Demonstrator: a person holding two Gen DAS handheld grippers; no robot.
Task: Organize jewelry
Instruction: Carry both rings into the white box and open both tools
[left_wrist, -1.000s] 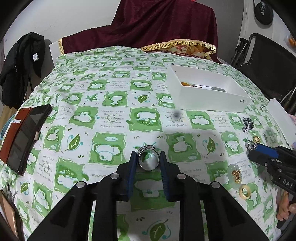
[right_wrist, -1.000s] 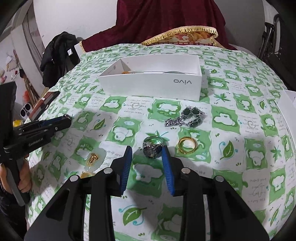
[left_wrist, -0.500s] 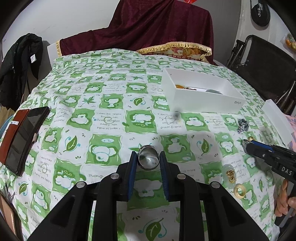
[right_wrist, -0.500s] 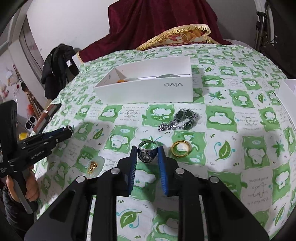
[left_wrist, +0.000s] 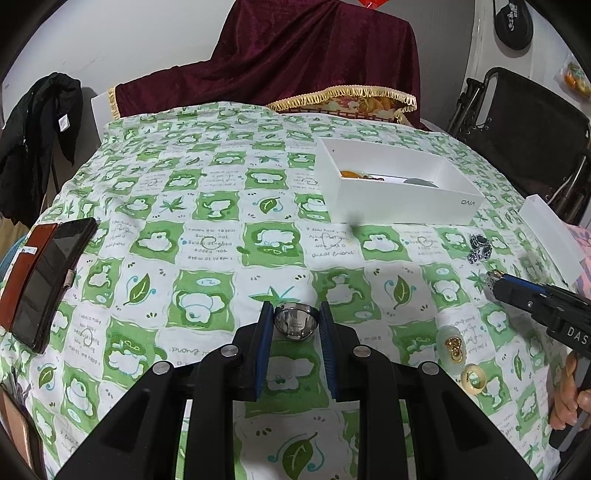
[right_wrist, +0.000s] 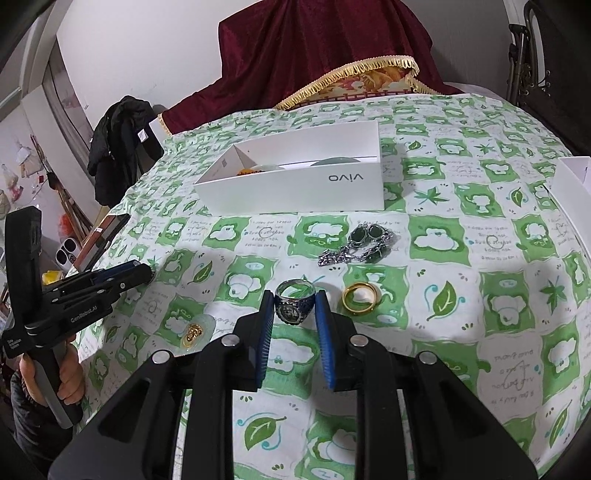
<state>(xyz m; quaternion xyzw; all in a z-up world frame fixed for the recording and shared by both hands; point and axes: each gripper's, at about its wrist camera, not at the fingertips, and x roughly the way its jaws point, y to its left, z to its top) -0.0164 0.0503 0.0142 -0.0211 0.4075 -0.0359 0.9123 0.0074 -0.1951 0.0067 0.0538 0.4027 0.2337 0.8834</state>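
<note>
My left gripper (left_wrist: 296, 320) is shut on a plain silver ring (left_wrist: 296, 324), held above the green-and-white cloth. In the right wrist view my right gripper (right_wrist: 294, 309) is shut on an ornate silver ring (right_wrist: 294, 307) with a dark face. A gold ring (right_wrist: 360, 297) lies just to its right, and a dark-stoned silver chain piece (right_wrist: 364, 245) lies beyond. A gold charm on a clear pad (left_wrist: 453, 347) and a pale ring (left_wrist: 472, 379) lie at the right in the left wrist view. The open white box (left_wrist: 397, 205) holds some jewelry.
A phone and a red wallet (left_wrist: 44, 275) lie at the table's left edge. A second white box (right_wrist: 574, 184) stands at the right edge. A maroon cloth with gold fringe (left_wrist: 314, 70) covers something at the back. A black folding chair (left_wrist: 528, 136) stands at the right.
My right gripper has shut on the ornate silver ring and lifted it a little off the cloth. My left gripper has risen with the plain silver ring.
</note>
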